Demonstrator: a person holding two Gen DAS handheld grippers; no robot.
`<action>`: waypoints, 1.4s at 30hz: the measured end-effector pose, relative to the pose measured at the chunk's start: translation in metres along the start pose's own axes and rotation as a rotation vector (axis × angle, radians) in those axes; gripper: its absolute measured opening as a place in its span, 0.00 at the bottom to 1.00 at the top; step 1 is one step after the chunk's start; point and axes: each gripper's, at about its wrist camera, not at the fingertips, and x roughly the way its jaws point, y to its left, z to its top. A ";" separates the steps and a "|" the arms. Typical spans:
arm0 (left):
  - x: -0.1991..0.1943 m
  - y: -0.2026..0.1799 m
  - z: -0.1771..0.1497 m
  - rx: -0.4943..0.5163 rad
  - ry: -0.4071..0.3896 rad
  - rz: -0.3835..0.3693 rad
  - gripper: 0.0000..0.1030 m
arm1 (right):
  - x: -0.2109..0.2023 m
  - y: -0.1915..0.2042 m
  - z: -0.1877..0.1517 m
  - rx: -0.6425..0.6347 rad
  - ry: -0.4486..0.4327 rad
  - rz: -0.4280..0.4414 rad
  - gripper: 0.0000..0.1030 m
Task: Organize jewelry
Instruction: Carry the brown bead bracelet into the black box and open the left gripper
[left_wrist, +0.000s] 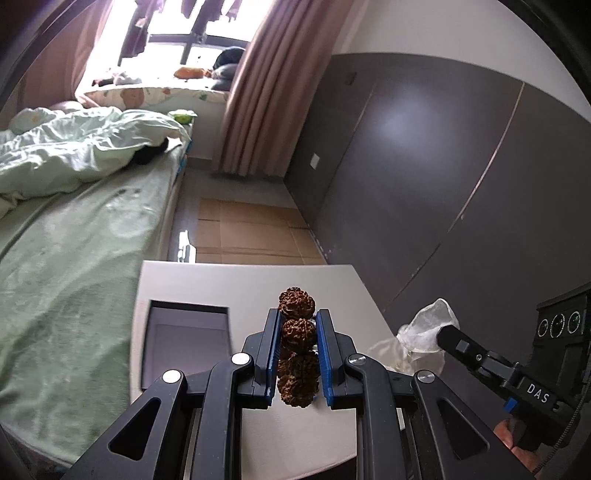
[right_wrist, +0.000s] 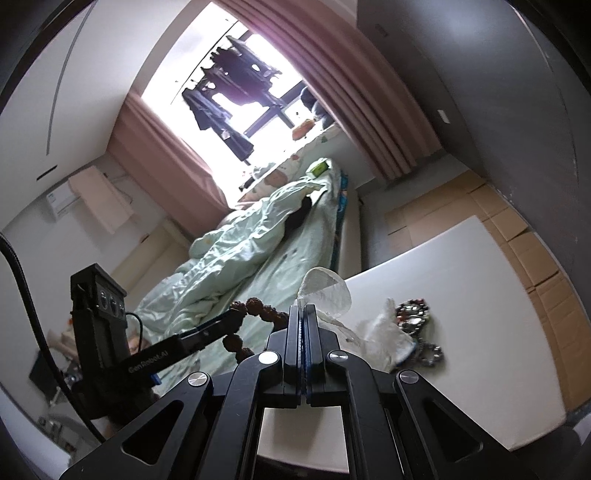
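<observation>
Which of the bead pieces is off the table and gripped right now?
The brown knobbly seed-bead strand, clamped between the left gripper pads, raised above the white table. The darker, shiny multicoloured bead pile lies on the table beside the clear plastic bag, ungripped.

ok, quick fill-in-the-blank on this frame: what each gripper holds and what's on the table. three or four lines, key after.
1. The left gripper is shut on a string of brown ____ beads.
2. The right gripper pinches a clear ____ bag.
3. On the white table, beside the bag, lies a heap of ____.
4. The open grey box holds ____.

Missing words: wrinkled seed; plastic; jewelry; nothing
</observation>
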 end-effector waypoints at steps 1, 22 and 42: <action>-0.003 0.003 0.000 -0.004 -0.004 0.000 0.19 | 0.003 0.004 0.000 -0.006 0.005 0.006 0.02; -0.038 0.094 0.008 -0.093 -0.052 0.006 0.19 | 0.128 0.083 -0.012 -0.105 0.169 0.016 0.03; 0.017 0.087 0.011 -0.061 0.024 0.007 0.22 | 0.093 0.012 -0.018 -0.014 0.199 -0.198 0.73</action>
